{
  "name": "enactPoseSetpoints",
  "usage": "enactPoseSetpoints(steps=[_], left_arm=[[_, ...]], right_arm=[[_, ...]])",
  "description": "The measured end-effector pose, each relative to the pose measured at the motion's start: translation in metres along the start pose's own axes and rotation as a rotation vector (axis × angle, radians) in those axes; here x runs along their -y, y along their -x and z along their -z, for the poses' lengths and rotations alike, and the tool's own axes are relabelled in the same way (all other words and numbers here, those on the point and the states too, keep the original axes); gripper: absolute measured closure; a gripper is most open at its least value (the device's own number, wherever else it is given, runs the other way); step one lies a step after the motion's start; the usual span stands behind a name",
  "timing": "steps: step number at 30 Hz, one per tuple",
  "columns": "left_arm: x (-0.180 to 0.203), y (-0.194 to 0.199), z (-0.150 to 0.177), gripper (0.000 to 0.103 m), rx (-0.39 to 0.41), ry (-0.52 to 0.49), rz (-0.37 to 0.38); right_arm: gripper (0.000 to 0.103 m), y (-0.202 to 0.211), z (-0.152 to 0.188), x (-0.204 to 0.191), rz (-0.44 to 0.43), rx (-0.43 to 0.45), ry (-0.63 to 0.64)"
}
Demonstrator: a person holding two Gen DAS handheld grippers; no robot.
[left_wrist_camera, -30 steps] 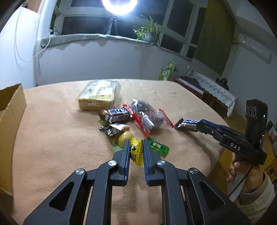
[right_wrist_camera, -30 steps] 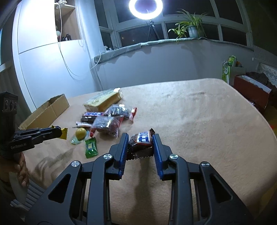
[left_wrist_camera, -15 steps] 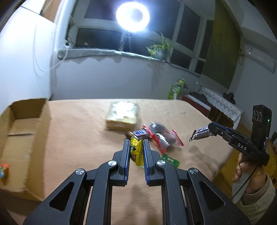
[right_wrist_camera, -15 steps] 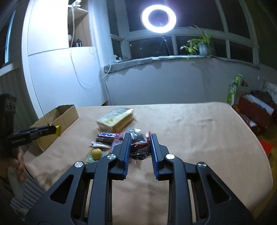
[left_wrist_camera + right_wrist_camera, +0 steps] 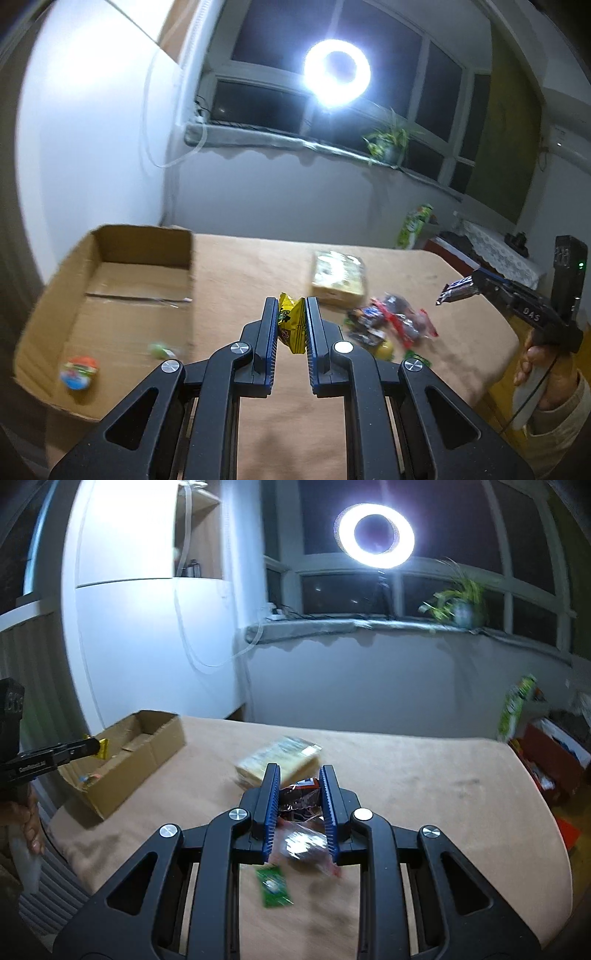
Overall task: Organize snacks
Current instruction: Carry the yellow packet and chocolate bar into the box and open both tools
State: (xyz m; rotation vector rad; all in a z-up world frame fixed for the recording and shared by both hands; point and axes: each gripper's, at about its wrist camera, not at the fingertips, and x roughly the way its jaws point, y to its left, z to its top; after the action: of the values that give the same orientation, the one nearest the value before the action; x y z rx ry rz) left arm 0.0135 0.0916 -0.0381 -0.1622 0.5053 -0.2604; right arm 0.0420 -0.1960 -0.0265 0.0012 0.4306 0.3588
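Observation:
In the left wrist view my left gripper (image 5: 291,306) is shut on a yellow snack packet (image 5: 291,326), held above the beige table (image 5: 240,277) just right of an open cardboard box (image 5: 144,243). Inside the box lie a round orange snack (image 5: 79,371) and a blurred green one (image 5: 160,349). My right gripper (image 5: 300,771) is shut on a brown chocolate bar (image 5: 299,794), held above the snack pile. From the left wrist view the same right gripper (image 5: 474,282) holds the chocolate bar (image 5: 456,290) out at the right. The left gripper (image 5: 92,746) hangs over the box (image 5: 162,746).
On the table lie a wrapped bread loaf (image 5: 338,277), a red-edged clear bag (image 5: 402,321), a yellow ball (image 5: 386,349) and a green packet (image 5: 273,884). A ring light (image 5: 375,535) and a potted plant (image 5: 458,605) stand at the window. The table's rounded edge (image 5: 554,830) falls away at right.
Both grippers rose off the table with their snacks and swung left toward the cardboard box, which now fills the left of the left wrist view. The right jaws tightened on the chocolate bar.

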Motion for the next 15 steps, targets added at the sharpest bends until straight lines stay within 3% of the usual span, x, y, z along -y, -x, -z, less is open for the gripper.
enactPoseSetpoints(steps=[11, 15], left_arm=[[-0.080, 0.033, 0.005, 0.091, 0.030, 0.088, -0.164], [-0.099, 0.032, 0.009, 0.091, 0.015, 0.120, -0.189]], right_arm=[[0.080, -0.063, -0.038, -0.122, -0.250, 0.014, 0.127], [0.080, -0.087, -0.049, -0.172, -0.358, 0.011, 0.172]])
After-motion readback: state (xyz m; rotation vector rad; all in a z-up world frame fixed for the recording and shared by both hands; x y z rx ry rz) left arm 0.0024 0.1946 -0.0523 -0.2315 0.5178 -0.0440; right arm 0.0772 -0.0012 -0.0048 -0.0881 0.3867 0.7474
